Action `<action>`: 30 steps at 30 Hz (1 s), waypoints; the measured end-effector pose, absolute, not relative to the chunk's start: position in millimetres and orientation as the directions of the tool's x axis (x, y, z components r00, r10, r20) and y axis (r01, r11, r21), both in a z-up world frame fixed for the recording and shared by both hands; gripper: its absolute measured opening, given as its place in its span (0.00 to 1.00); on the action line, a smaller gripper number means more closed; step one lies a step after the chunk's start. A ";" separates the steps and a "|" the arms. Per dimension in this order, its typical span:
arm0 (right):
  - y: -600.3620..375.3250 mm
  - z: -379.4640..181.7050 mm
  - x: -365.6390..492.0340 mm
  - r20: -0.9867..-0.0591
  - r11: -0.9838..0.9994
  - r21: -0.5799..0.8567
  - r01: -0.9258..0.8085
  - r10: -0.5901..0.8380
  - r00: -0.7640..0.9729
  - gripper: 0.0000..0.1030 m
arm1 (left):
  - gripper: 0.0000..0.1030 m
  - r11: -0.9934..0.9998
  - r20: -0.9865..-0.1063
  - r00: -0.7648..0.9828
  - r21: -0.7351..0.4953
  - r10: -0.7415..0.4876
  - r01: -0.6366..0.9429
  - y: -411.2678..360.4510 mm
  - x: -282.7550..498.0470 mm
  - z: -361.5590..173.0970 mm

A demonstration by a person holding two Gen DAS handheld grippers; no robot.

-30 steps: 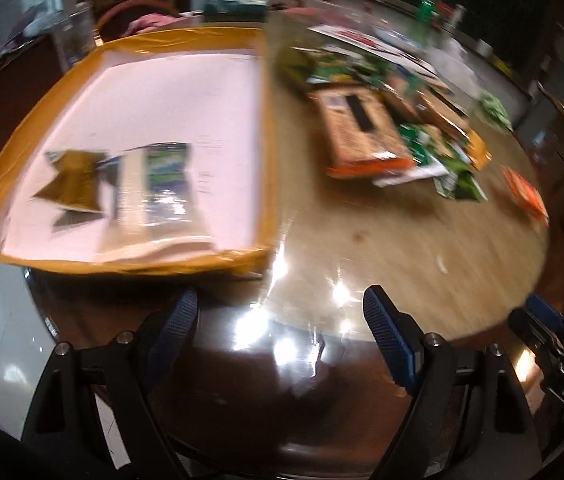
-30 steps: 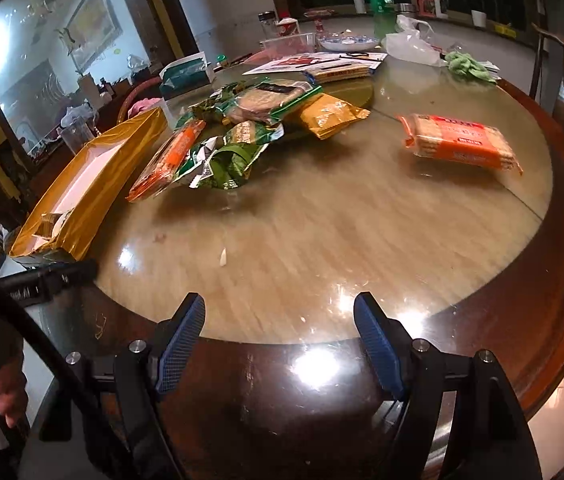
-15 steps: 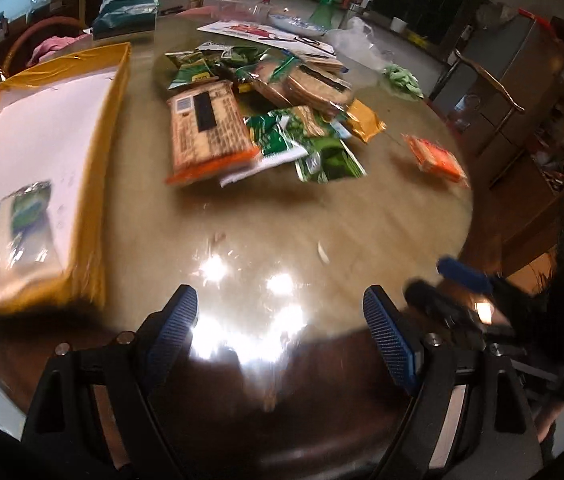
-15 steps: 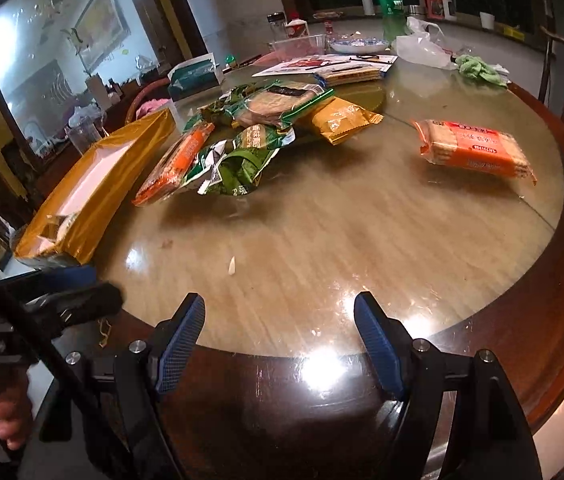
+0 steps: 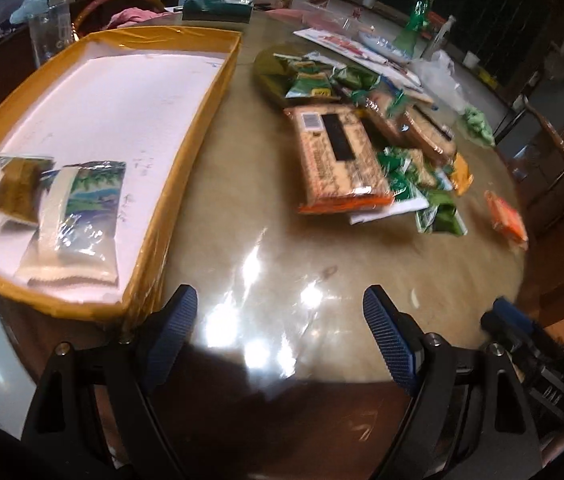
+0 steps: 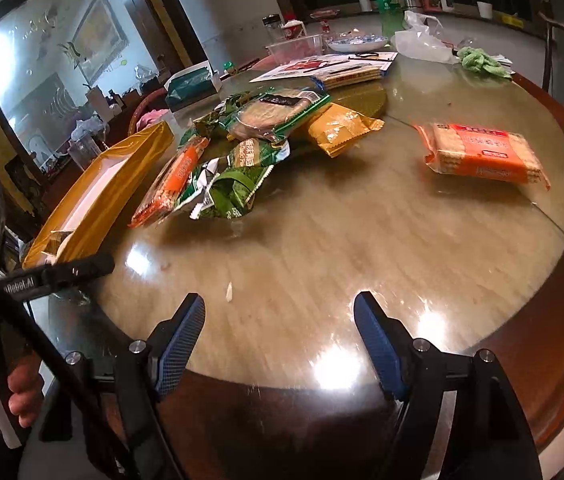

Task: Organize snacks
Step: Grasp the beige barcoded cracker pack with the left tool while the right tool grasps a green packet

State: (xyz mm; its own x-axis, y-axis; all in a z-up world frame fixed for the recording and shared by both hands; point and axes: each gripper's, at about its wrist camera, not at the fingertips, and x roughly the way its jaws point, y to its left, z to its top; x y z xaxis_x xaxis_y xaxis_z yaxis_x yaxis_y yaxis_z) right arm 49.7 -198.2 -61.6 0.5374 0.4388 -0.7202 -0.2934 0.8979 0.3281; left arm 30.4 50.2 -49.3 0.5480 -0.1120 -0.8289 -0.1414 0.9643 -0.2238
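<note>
Swung back left since half a second ago: left gripper (image 5: 279, 340) now facing the gap between the yellow tray (image 5: 185, 168) and the snack pile (image 5: 346, 160), where a moment earlier it looked more at the pile with the tray cut off at the left edge. Angled down over the near rim of the round table (image 5: 265, 216), blue pads (image 5: 171, 336) spread wide apart, nothing between them. Right gripper (image 6: 279, 340) pretty much where it was, also tipped down at the table edge, pads (image 6: 380, 344) apart and empty too.

Inside the tray, near corner: a clear packet with a blue-green label (image 5: 77, 220) and a brownish packet (image 5: 15, 190) just beside it on the left, overlapping a bit. Rest of the white tray floor bare.

Snack pile mid-table: big cracker pack with an orange end (image 5: 338, 160) on top of green packets (image 5: 438, 208), a mustard-yellow packet (image 6: 340, 128) on the far side. Orange biscuit pack (image 6: 486, 152) lying alone, well apart to the right.

Further back: teal tissue box (image 6: 191, 84), green bottle (image 6: 388, 0), white plastic bag (image 6: 422, 42), green cloth (image 6: 480, 62), papers. From the right wrist view, left gripper body and a hand (image 6: 21, 388) crowding the lower-left corner, partly blocking the tray's near end.
</note>
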 end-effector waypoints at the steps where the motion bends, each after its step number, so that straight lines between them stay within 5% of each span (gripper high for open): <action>1: -197.0 -61.6 52.2 -0.717 0.893 0.336 -0.299 0.448 0.534 0.75 | 0.83 0.967 -0.831 0.542 -0.227 -0.128 -0.118 46.2 28.5 -48.2; 7: -187.6 -62.1 64.9 -0.710 0.877 0.360 -0.319 0.479 0.516 0.75 | 0.83 0.968 -0.811 0.546 -0.250 -0.208 -0.002 17.0 45.9 -27.3; 16: -189.9 -63.6 83.5 -0.684 0.818 0.485 -0.310 0.576 0.448 0.75 | 0.81 0.944 -0.817 0.535 -0.315 -0.217 -0.097 38.1 141.3 -30.3; 21: -190.2 -65.3 103.2 -0.662 0.772 0.568 -0.285 0.635 0.399 0.75 | 0.55 0.943 -0.846 0.487 -0.311 -0.218 -0.119 38.5 158.3 -43.4; 27: -179.4 -68.2 133.7 -0.646 0.730 0.633 -0.257 0.682 0.343 0.74 | 0.54 0.957 -0.850 0.492 -0.271 -0.185 -0.108 36.1 133.6 -42.8; 29: -176.4 -68.7 142.0 -0.653 0.733 0.636 -0.240 0.677 0.340 0.63 | 0.54 0.958 -0.850 0.492 -0.270 -0.188 -0.101 35.9 117.2 -42.2; 30: -173.9 -70.7 145.3 -0.665 0.740 0.633 -0.227 0.670 0.330 0.45 | 0.54 0.958 -0.850 0.491 -0.269 -0.190 -0.095 35.7 110.3 -42.0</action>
State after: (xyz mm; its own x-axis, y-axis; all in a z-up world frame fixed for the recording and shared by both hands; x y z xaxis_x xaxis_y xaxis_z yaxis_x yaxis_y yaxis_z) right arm 145.3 -173.9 -70.7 0.3303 0.6699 -0.6650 -0.2267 0.7402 0.6330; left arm 110.3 35.7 -42.0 0.4911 -0.1903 -0.8500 -0.0949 0.9583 -0.2694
